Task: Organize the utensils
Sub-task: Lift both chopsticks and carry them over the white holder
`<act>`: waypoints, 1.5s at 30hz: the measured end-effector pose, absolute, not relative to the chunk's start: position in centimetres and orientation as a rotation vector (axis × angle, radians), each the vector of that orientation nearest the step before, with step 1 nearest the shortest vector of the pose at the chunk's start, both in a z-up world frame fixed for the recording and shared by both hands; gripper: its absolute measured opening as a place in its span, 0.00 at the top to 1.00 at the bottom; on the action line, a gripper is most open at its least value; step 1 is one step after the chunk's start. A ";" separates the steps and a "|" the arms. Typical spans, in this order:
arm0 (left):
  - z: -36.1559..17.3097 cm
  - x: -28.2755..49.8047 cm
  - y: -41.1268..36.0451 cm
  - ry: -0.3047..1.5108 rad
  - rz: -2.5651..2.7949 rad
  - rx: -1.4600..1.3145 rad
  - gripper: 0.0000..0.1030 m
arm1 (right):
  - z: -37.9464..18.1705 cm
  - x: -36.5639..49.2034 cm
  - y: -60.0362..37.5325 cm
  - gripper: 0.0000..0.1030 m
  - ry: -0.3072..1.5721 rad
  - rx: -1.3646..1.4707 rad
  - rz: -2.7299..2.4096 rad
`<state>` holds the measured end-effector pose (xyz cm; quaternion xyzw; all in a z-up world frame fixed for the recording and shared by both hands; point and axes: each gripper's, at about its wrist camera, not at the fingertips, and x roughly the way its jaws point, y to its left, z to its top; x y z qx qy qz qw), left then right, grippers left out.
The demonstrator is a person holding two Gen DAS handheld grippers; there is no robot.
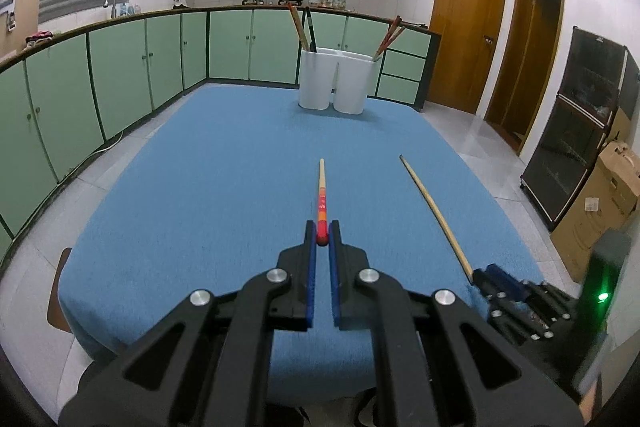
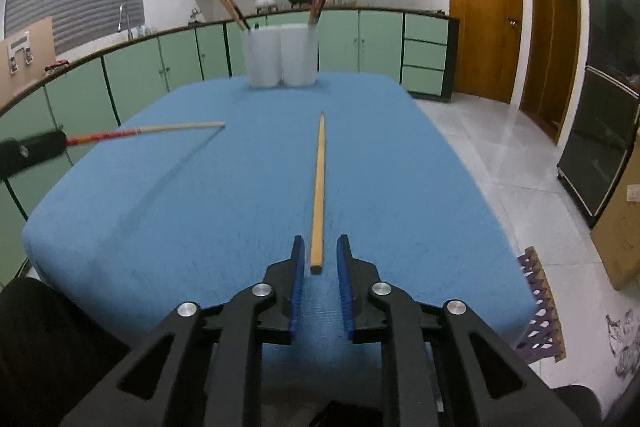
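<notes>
My left gripper [image 1: 322, 233] is shut on the red end of a red-and-cream chopstick [image 1: 321, 195] and holds it above the blue tablecloth [image 1: 200, 187], pointing at the white two-part utensil holder [image 1: 336, 83]. It also shows at the left of the right wrist view [image 2: 140, 131]. My right gripper [image 2: 320, 251] is open, its jaws on either side of the near end of a plain wooden chopstick [image 2: 319, 187] lying on the cloth [image 2: 200, 207]. That chopstick also shows in the left wrist view [image 1: 436, 215]. The holder [image 2: 280, 59] has several chopsticks in both parts.
The table stands in a kitchen with green cabinets [image 1: 120, 67] behind and to the left. Wooden doors [image 1: 464, 27], a dark cabinet [image 1: 576, 131] and a cardboard box [image 1: 600, 203] are on the right. A purple stool [image 2: 540, 307] sits by the table's right edge.
</notes>
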<state>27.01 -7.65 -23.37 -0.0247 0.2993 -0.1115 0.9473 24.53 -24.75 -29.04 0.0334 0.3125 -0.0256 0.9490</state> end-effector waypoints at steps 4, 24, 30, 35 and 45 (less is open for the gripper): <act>-23.2 27.1 -7.7 0.605 -0.228 -0.046 0.95 | -29.6 24.8 -24.5 0.78 0.640 0.052 -0.048; -18.8 26.4 -7.0 0.582 -0.242 0.007 0.95 | -16.1 23.4 -25.0 0.93 0.462 0.040 -0.005; -16.4 27.3 -7.0 0.577 -0.264 0.032 0.95 | -11.9 25.7 -24.2 0.93 0.460 -0.022 0.052; -14.8 28.7 -7.2 0.578 -0.275 0.049 0.95 | -9.7 29.1 -24.3 0.93 0.505 -0.072 0.085; -12.9 32.1 -7.7 0.595 -0.289 0.042 0.95 | -8.4 33.4 -24.8 0.93 0.564 -0.065 0.110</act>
